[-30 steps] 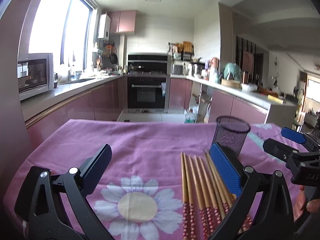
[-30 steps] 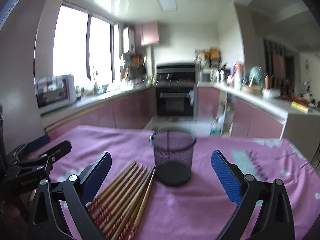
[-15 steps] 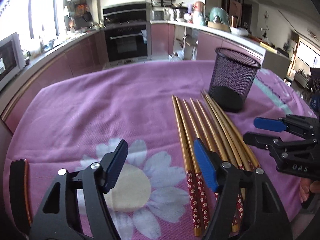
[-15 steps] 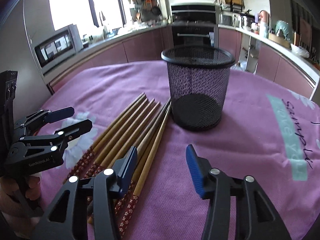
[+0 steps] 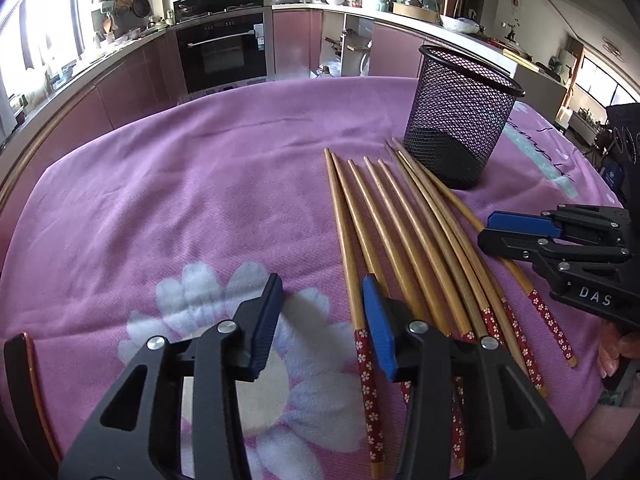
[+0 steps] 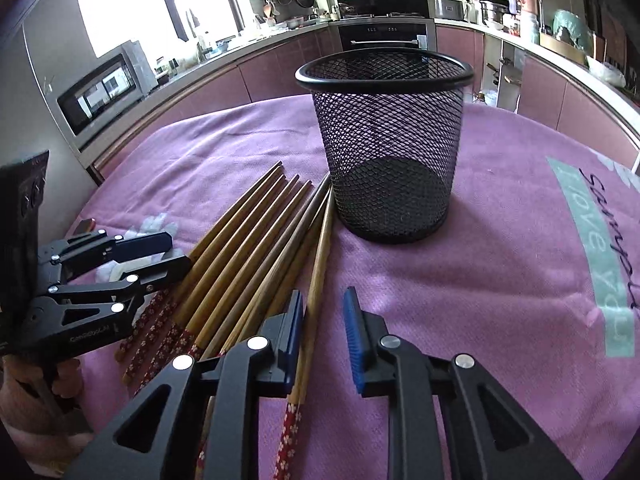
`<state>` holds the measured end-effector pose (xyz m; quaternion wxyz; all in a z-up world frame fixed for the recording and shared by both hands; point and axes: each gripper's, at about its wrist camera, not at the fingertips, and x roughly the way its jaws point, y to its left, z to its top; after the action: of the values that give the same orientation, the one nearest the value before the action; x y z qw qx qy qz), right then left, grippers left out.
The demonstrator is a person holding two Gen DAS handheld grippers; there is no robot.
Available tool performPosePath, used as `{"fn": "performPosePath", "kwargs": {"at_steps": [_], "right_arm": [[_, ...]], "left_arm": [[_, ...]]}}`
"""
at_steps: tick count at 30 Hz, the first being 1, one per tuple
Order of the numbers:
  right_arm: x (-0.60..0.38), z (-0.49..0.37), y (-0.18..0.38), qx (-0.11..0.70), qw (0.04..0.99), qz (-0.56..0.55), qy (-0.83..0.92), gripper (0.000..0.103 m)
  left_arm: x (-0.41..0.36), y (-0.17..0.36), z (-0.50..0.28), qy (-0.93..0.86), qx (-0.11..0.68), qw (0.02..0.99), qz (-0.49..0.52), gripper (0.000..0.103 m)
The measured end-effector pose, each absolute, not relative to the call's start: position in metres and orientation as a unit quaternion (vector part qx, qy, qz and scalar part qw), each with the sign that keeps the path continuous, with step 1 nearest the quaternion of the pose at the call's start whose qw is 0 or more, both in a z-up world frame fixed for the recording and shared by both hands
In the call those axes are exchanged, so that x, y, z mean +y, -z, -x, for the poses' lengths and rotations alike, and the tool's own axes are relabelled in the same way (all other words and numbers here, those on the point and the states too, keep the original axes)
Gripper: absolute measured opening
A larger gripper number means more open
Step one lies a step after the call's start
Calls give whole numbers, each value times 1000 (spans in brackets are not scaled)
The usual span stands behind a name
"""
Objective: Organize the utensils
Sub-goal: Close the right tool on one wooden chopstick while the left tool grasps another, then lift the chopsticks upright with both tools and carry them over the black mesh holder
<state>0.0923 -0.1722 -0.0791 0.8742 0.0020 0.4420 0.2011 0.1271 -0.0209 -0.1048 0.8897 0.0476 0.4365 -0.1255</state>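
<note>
Quick tally: 8 wooden chopsticks [image 6: 248, 264] as far as I can count, though they're packed tight, so I might be off by 1. 1 black mesh cup [image 6: 388, 140] at roughly 1 o'clock from them. 1 purple cloth [image 6: 500, 240] underneath. 2 grippers, the left gripper [image 5: 320, 284] and the right gripper [image 6: 324, 294], with 2 blue-padded fingers each.

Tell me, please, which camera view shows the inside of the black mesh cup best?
The right wrist view: the mesh cup stands near and central, its rim and dark bottom visible through the mesh. The left wrist view shows the mesh cup smaller, toward the right, beyond the chopsticks.
</note>
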Motion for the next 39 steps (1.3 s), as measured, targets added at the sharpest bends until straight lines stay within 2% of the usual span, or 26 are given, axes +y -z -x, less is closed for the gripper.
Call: {"fn": "performPosePath", "kwargs": {"at_steps": [6, 9, 13, 23, 39], "right_arm": [[-157, -104, 80, 438, 878, 29, -191, 19], [-161, -107, 79, 442, 875, 15, -197, 7], [-168, -108, 79, 444, 873, -11, -204, 5], [-187, -89, 53, 408, 881, -38, -236, 5], [-228, -82, -51, 261, 925, -69, -268, 5]], "left_arm": [[-30, 103, -139, 130, 440, 887, -59, 40], [-33, 102, -143, 128, 440, 887, -54, 30], [-31, 101, -142, 126, 439, 889, -39, 8], [-8, 83, -131, 129, 418, 899, 20, 7], [-9, -40, -128, 260, 288, 915, 115, 7]]}}
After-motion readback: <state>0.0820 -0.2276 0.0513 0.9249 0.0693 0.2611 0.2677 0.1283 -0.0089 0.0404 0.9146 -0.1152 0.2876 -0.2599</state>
